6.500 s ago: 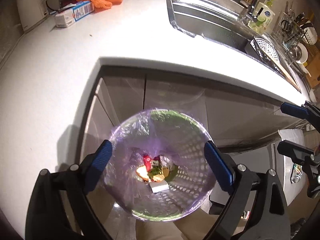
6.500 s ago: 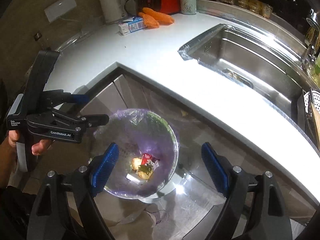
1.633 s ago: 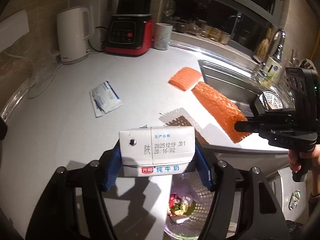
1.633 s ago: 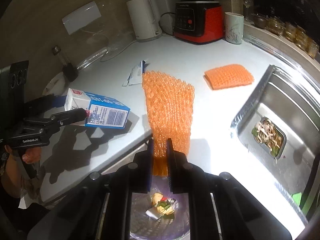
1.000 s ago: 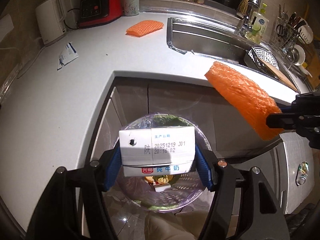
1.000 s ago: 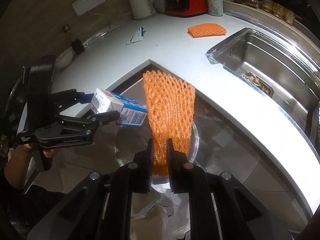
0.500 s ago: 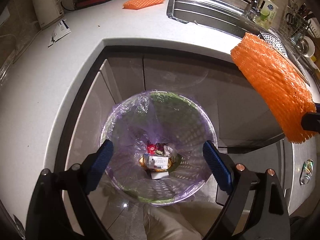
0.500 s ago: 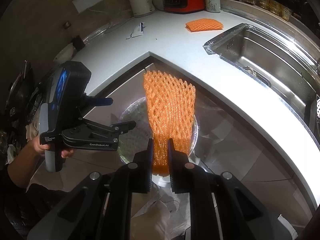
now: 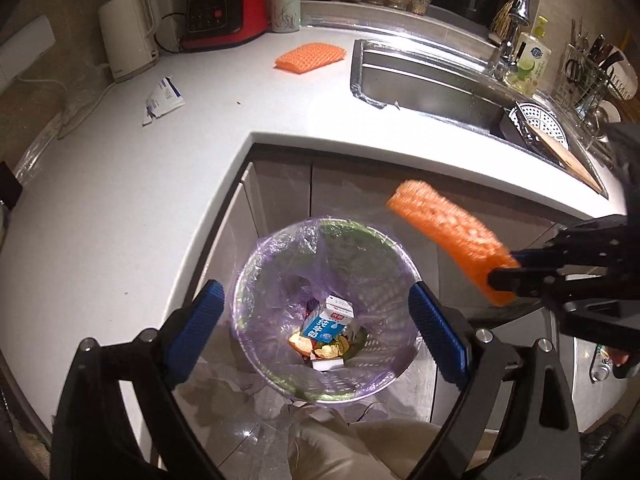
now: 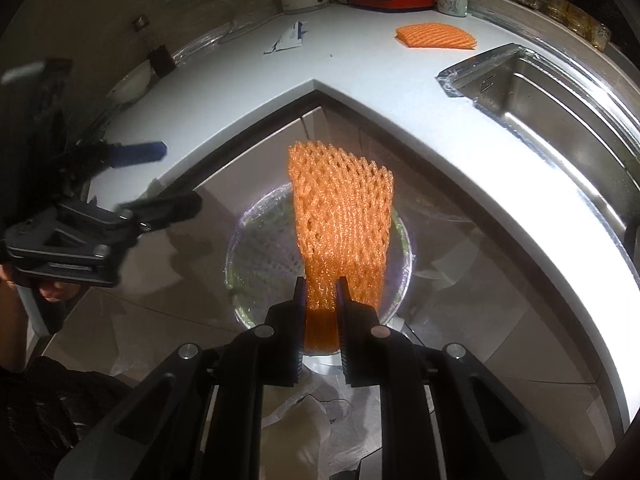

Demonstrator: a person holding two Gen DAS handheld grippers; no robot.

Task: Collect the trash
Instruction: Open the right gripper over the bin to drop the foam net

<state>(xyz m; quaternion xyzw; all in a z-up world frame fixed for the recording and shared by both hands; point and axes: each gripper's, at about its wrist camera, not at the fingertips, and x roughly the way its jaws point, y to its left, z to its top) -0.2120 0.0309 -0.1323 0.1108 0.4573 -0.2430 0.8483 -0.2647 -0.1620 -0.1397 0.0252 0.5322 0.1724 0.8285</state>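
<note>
Orange foam netting (image 10: pixel 340 232), the stretchy sleeve kind that wraps fruit, is pinched at its lower end by the right gripper (image 10: pixel 320 296), whose jaws are clenched on it. Its free end fans out above the lined trash bin (image 9: pixel 404 264), which serves as the landmark here. In the left wrist view the netting hangs up and to the right of the bin's mouth, not yet over its centre.

This netting looks very light, soft and springy. It should crush easily and will not break, and its open mesh gives the pads plenty to bite on. I judge an end pinch like this one sound, though so light a piece may drift or catch on the bin's rim or liner when let go, so a release low over the mouth seems wiser.

Above the bin's near rim, the left gripper (image 9: pixel 316 336) has its jaws spread wide and opening, with nothing between them. A milk carton (image 9: pixel 326 322) lies at the bin's bottom among other scraps.

On the counter beyond the bin, a second orange net (image 9: pixel 310 56) and a torn paper packet (image 9: pixel 162 100) remain to be collected. Both are thin and flat, so an edge is the likely place to nip them.
</note>
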